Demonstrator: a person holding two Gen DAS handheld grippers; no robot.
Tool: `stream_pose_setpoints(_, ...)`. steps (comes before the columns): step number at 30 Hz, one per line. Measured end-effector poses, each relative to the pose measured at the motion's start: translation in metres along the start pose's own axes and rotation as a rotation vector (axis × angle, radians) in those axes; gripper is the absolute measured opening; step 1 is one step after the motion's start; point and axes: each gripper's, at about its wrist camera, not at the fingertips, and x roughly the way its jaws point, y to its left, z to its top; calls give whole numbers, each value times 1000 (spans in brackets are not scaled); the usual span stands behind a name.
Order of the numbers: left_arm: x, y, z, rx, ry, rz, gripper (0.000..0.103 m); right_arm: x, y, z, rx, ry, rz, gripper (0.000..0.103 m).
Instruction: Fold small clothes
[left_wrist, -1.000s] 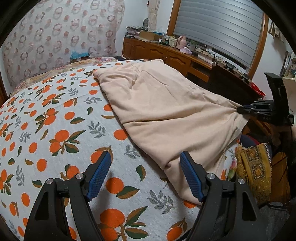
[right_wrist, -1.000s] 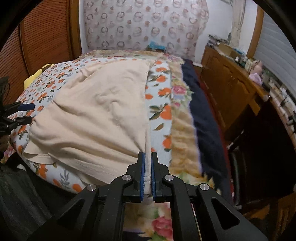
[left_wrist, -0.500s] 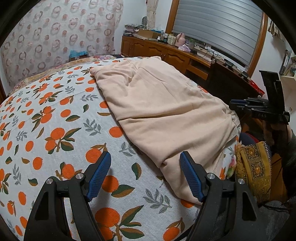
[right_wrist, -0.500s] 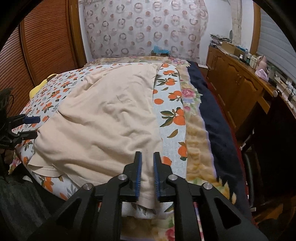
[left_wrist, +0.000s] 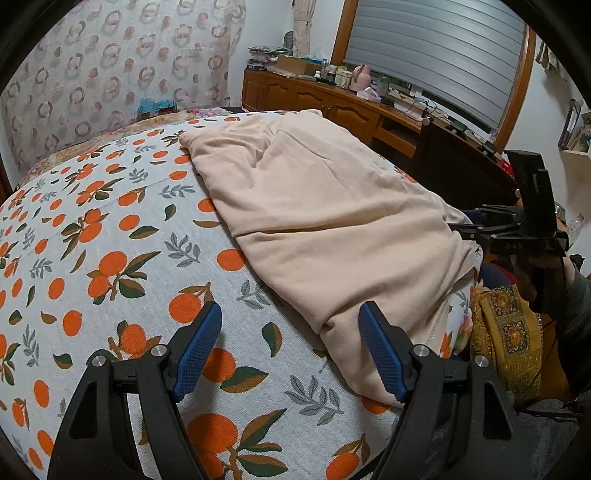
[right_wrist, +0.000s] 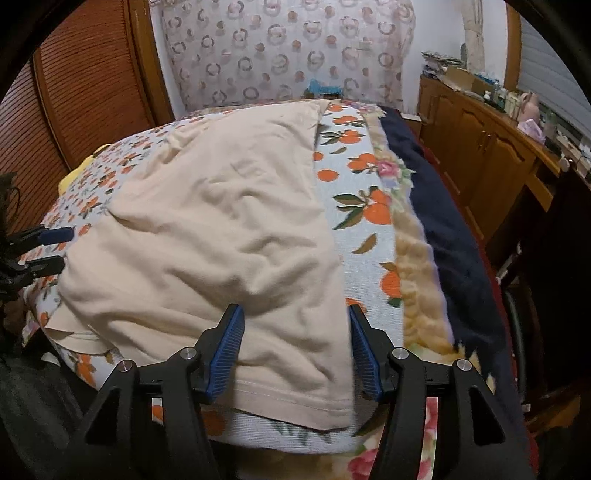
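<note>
Left wrist view: left gripper (left_wrist: 290, 345) is wide apart with nothing in it, above the orange-print bedspread (left_wrist: 110, 258).
Right wrist view: right gripper (right_wrist: 295, 347) is opening; the cloth's hem lies loose between its blue pads (right_wrist: 227, 347).
Cloth: a beige garment (right_wrist: 221, 240) lies on the bed near its edge.

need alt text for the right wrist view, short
A beige garment lies spread on a bed with an orange-print sheet, its hemmed corner between the fingers of the right gripper, whose jaws are opening and no longer pinch the cloth. The left gripper sits open at the garment's left edge; a wooden cabinet stands to the right.
</note>
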Motion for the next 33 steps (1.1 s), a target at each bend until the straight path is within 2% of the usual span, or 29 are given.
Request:
stream_pose_setpoints(4, 3, 0, -1, -6, 5, -1, 78, 4, 17, 0, -46, 16, 42, 59)
stream_pose_setpoints(8, 5, -1, -2, -2, 9, -13, 78, 9, 26, 0, -77, 31, 20, 59)
stream_pose_setpoints(13, 7, -3, -5, -5, 22, -80, 77, 10, 30, -1, -98, 29, -6, 44)
stream_pose_setpoints(14, 7, -5, -5, -3, 25, -89, 74, 10, 30, -1, -99, 28, -5, 40)
stream_pose_setpoints(16, 7, -7, -6, 7, 30, -98, 55, 8, 30, -2, -107, 26, -10, 19)
stream_pose_setpoints(17, 7, -8, -6, 12, 34, -103, 51, 8, 30, -2, -108, 28, 4, 15)
stream_pose_setpoints(19, 9, -11, -8, 23, 58, -158, 22, 7, 31, -3, -119, 27, 7, 10)
stream_pose_setpoints(20, 9, -13, -8, 35, 64, -168, 21, 6, 32, -3, -121, 21, 7, 9)
stream_pose_setpoints(21, 9, -14, -8, 49, 67, -162, 15, 3, 31, -3, -117, 0, 4, 8)
stream_pose_setpoints(23, 4, -13, -5, 46, 55, -177, 12, -11, 28, 0, -90, -83, -20, 7)
stream_pose_setpoints(26, -13, -10, 8, 40, -8, -188, 10, -35, 24, 13, -60, -184, -13, 7)
stream_pose_setpoints(28, -27, -5, 23, 31, -60, -179, 10, -45, 27, 24, -76, -221, -11, 7)
stream_pose_setpoints(33, -34, 17, 63, -4, -126, -158, 10, -55, 35, 59, -117, -298, -5, 7)
